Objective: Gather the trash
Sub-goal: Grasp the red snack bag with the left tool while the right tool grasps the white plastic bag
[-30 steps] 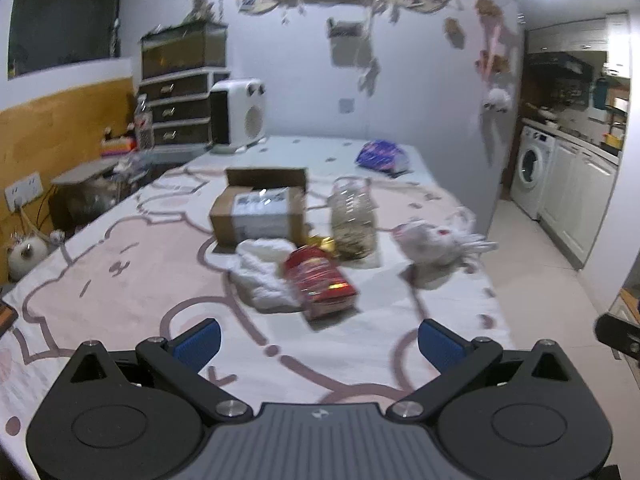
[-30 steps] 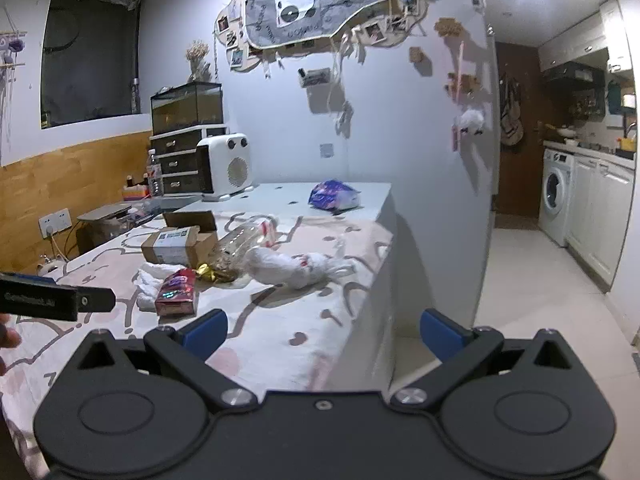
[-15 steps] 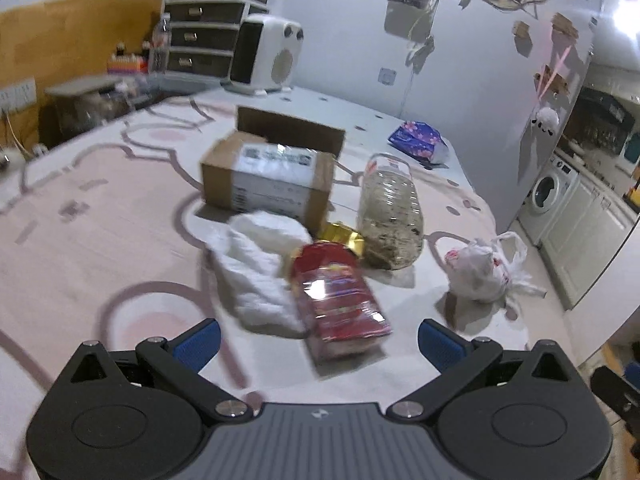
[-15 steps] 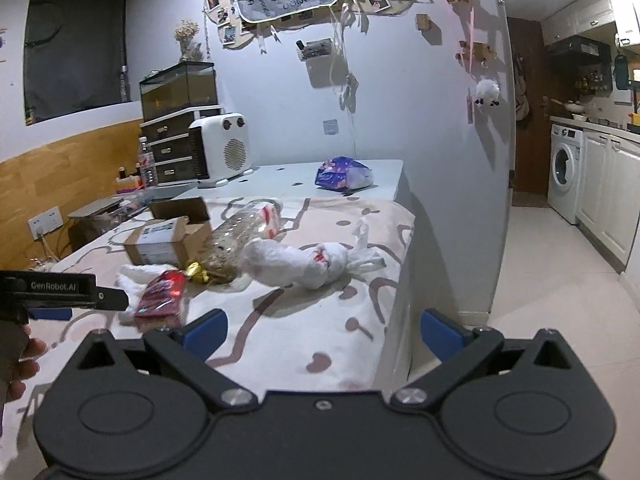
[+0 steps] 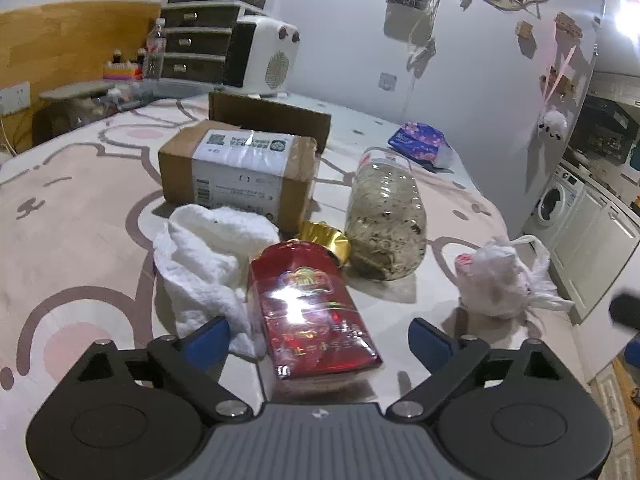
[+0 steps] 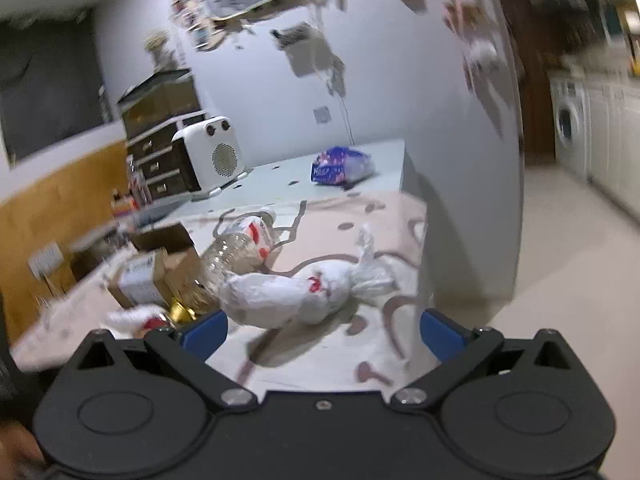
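Observation:
A red shiny snack packet (image 5: 312,312) lies on the patterned tablecloth (image 5: 80,240), between the fingers of my open left gripper (image 5: 318,338). Beside it are crumpled white tissue (image 5: 204,252), a gold foil wrapper (image 5: 326,238), a dirty clear plastic bottle (image 5: 384,216), a taped cardboard box (image 5: 240,172) and a knotted white plastic bag (image 5: 496,280). My right gripper (image 6: 322,330) is open, close in front of the white bag (image 6: 288,296). The bottle (image 6: 236,252) and box (image 6: 152,276) lie to its left.
A blue-purple packet (image 5: 420,142) lies at the table's far end near a white heater (image 5: 264,56) and drawers (image 5: 192,48). The table's right edge drops to floor (image 6: 560,260) by a washing machine (image 6: 568,120).
My left gripper moved forward and down onto the red packet. My right gripper moved closer to the white bag and tilted down; its view is blurred.

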